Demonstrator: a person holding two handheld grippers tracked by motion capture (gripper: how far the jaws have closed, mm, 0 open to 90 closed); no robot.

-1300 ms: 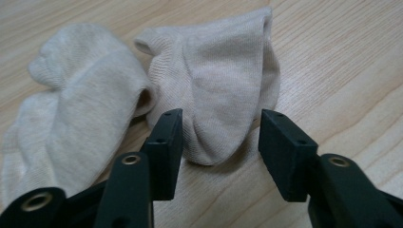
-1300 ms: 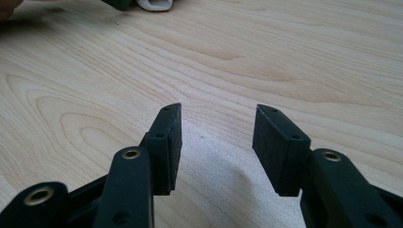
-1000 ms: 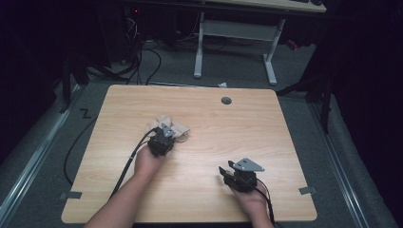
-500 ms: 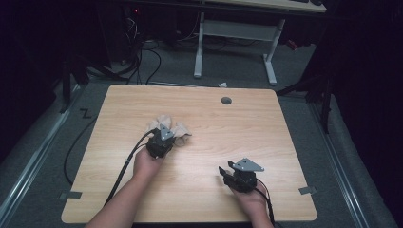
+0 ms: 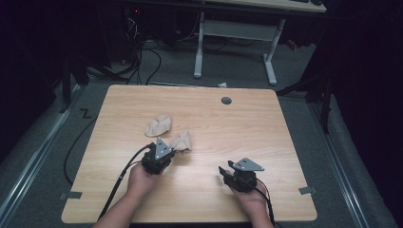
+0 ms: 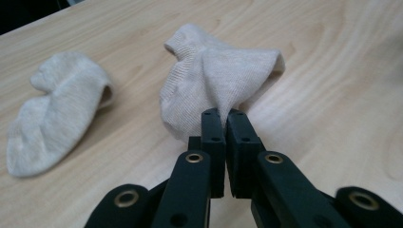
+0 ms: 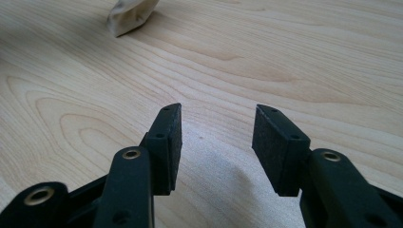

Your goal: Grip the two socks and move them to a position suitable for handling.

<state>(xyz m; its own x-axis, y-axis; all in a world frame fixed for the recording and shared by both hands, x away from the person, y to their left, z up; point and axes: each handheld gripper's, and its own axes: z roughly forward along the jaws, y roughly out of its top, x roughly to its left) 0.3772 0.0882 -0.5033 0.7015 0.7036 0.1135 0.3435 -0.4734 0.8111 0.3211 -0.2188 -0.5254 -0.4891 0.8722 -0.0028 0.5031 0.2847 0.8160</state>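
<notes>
Sock, beige, first of two (image 6: 214, 80) — I have it pinched by a fold of its knit between the closed jaws of my left gripper (image 6: 223, 116); the fabric bunches up and fans out beyond the pad tips, its lower part on the wooden table (image 5: 285, 142). In the high view this sock (image 5: 182, 141) sits just left of the table's middle, right in front of the left gripper (image 5: 172, 151), which my left hand (image 5: 142, 178) holds with its cable trailing off toward the near-left edge. Sock, beige, second of two (image 6: 52, 118) — lies loose and flat on the tabletop, apart from the first, to its left in the left gripper view and farther back and to the left in the high view (image 5: 158, 126); nothing touches it. Right gripper (image 7: 216, 137) — jaws stand apart with bare wood grain between the pads, nothing held; in the high view it (image 5: 227, 172) rests in my right hand (image 5: 249, 199) near the front edge, well apart from both socks. Round grommet hole (image 5: 226, 100) — near the far edge.
</notes>
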